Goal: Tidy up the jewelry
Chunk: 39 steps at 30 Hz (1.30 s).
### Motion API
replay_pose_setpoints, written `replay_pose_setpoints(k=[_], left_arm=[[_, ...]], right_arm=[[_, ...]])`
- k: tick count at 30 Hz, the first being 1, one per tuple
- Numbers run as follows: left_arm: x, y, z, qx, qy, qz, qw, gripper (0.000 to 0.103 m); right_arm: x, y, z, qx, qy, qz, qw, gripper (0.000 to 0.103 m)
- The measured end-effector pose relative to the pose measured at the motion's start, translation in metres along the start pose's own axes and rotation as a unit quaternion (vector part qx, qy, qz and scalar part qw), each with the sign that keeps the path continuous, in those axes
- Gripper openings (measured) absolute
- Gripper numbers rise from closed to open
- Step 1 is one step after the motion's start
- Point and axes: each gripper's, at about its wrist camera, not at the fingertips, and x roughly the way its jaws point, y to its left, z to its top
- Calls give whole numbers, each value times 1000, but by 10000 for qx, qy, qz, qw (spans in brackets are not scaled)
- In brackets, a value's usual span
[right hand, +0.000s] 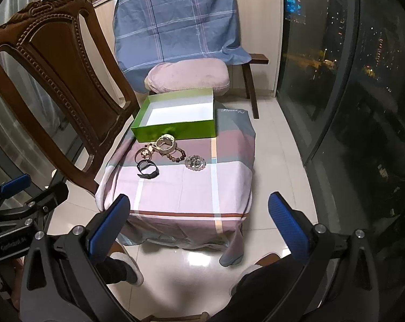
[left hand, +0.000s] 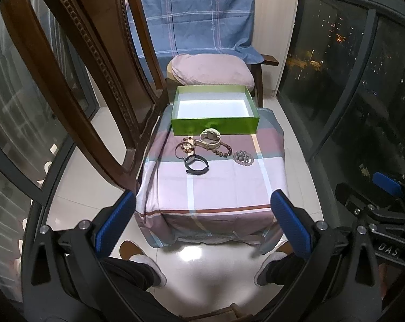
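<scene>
Plaid cloth (left hand: pixel 216 182), green cardboard box (left hand: pixel 214 126), beaded bracelets (left hand: pixel 225 149), both tongs gaping.

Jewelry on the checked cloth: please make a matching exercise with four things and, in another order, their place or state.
Things:
1. green cardboard box
2. black band watch
3. clear crystal bead bracelet
4. left hand-held gripper

Descriptions:
A. nearest the camera among the jewelry
B. empty, white inside
C. open, holding nothing
D. rightmost piece of jewelry

Pairs: 1-B, 2-A, 3-D, 4-C
</scene>
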Motion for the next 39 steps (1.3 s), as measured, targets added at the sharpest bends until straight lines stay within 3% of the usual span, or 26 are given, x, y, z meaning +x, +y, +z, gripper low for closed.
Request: replay_pose_setpoints(k=[4,6,9,11,13,16,18,21,25,28,32,34,36,39], left_arm=[[9,4,1,-11,0,-145,9999,99],[9,5,-1,-1,-173,-174,9997,99],[15,7,-4,128,-424,-130,9989,99],[27,8,-8,317,-642,-348,9968,99],[41,12,-10,386,-700,-451,9958,99],[74,24,-5,178,-391,-625,9971,99],[90,30,-1,-44,-250,-881,9958,99],[112,38,9,-280,-99,-1235,9919,99],[129,21,32,323,-270,-848,9955,99],[149,12,50,622,-512,-645,9947,99],[185,16,59,643,-635,-564,9943,99],[200,25,53,519,-810,-363,9947,99],[216,33,50,358,-591,-343,9970,99],[233,42,53,52,-230,-689,9973,99]], right_arm=[[3,-4,2,39,-159,40,9999,100],[-11,-4,2,-10,-706,56,9975,100],[-25,-3,-3,-225,-1564,-298,9870,100],[-16,-7,-12,-346,-1877,-338,9810,100],[10,-16,-24,-531,-2031,-18,9777,100],[45,-26,-18,-477,-1671,-143,9847,100],[67,-35,-8,-329,-1411,31,9894,100],[81,-38,13,-303,-1435,62,9892,100],[102,-34,50,-677,-1447,178,9870,100],[159,-31,75,-813,-836,-87,9931,100],[237,-30,62,-961,-106,-427,9944,100],[271,-22,43,-999,344,-317,9939,100],[288,-2,30,-1312,467,-249,9899,100],[298,23,17,-1801,182,-402,9827,93]])
